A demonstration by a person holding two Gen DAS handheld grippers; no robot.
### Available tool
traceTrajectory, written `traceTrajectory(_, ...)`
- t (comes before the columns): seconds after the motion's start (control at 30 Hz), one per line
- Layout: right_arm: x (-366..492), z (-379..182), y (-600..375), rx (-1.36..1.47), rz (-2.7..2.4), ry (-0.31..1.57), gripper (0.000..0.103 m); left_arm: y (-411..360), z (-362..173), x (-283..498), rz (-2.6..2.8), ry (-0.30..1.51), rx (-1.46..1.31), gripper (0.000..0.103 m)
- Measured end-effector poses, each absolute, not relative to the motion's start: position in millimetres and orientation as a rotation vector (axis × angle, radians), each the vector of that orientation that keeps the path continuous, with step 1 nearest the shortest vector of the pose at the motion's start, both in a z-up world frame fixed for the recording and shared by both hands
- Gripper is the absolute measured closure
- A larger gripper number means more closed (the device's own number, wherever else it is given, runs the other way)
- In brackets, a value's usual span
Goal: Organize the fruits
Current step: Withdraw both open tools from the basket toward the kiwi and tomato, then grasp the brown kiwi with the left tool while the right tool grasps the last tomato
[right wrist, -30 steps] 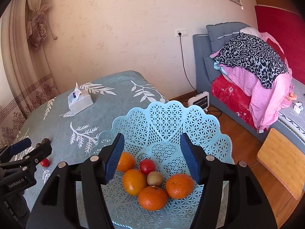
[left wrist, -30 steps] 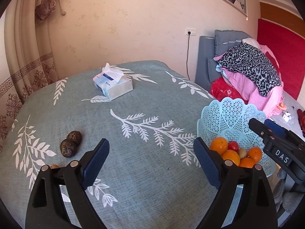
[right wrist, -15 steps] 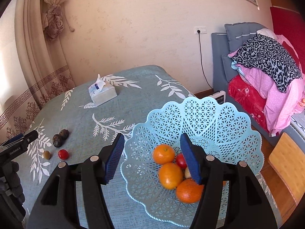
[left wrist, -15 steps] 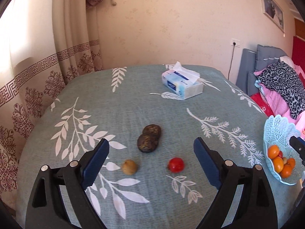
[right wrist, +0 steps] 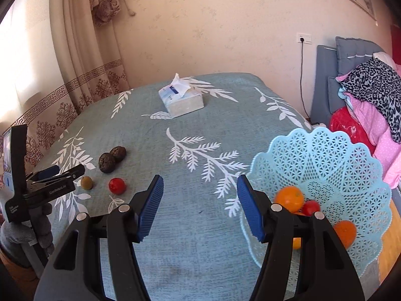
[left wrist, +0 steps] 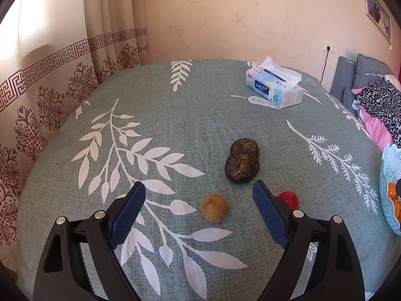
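Observation:
My left gripper (left wrist: 199, 200) is open and empty, low over the table with a small tan fruit (left wrist: 214, 208) between its blue pads. Two dark wrinkled fruits (left wrist: 242, 166) lie just beyond it and a small red fruit (left wrist: 289, 198) sits behind the right pad. In the right wrist view the same tan fruit (right wrist: 86, 182), red fruit (right wrist: 117, 185) and dark fruits (right wrist: 111, 158) lie at the left, beside the left gripper (right wrist: 59, 173). My right gripper (right wrist: 200, 193) is open and empty, left of the light-blue lattice basket (right wrist: 325, 155) holding oranges (right wrist: 289, 199) and a red fruit (right wrist: 310, 207).
A tissue box (left wrist: 274, 90) stands at the far side of the table, also seen in the right wrist view (right wrist: 181, 100). Curtains (left wrist: 50, 75) hang at the left. A bed with piled clothes (right wrist: 371, 95) is at the right. The basket rim (left wrist: 388, 190) shows at the right edge.
My left gripper has swung left from the basket and closed in over the loose fruits, now framing the tan one. My right gripper has shifted left, off the basket, toward the table's middle.

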State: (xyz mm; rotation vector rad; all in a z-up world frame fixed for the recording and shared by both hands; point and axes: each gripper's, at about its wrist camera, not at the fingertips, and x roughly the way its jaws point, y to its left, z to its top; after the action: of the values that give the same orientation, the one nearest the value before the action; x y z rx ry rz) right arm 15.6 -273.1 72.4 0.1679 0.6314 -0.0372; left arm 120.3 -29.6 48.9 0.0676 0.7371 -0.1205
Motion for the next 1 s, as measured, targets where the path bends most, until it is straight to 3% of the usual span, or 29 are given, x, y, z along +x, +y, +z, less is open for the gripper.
traceTrajectory(0.13,31,68,-253,0.152,0.030,0.678,0.040,-32,35,127,-0.146,0.775,0.072,0.030)
traceTrajectory(0.37,57,55,-221,0.119,0.108,0.745,0.040,-32,17,137,-0.194,0.847,0.051,0.066)
traceTrajectory(0.47,68,48,-209,0.120,0.144,0.777,0.040,-29,16,138,-0.213,0.850,0.028,0.075)
traceTrajectory(1.0,109,22,-156,0.041,0.230,0.852,0.041,5,32,123,-0.095,0.757,-0.052,0.077)
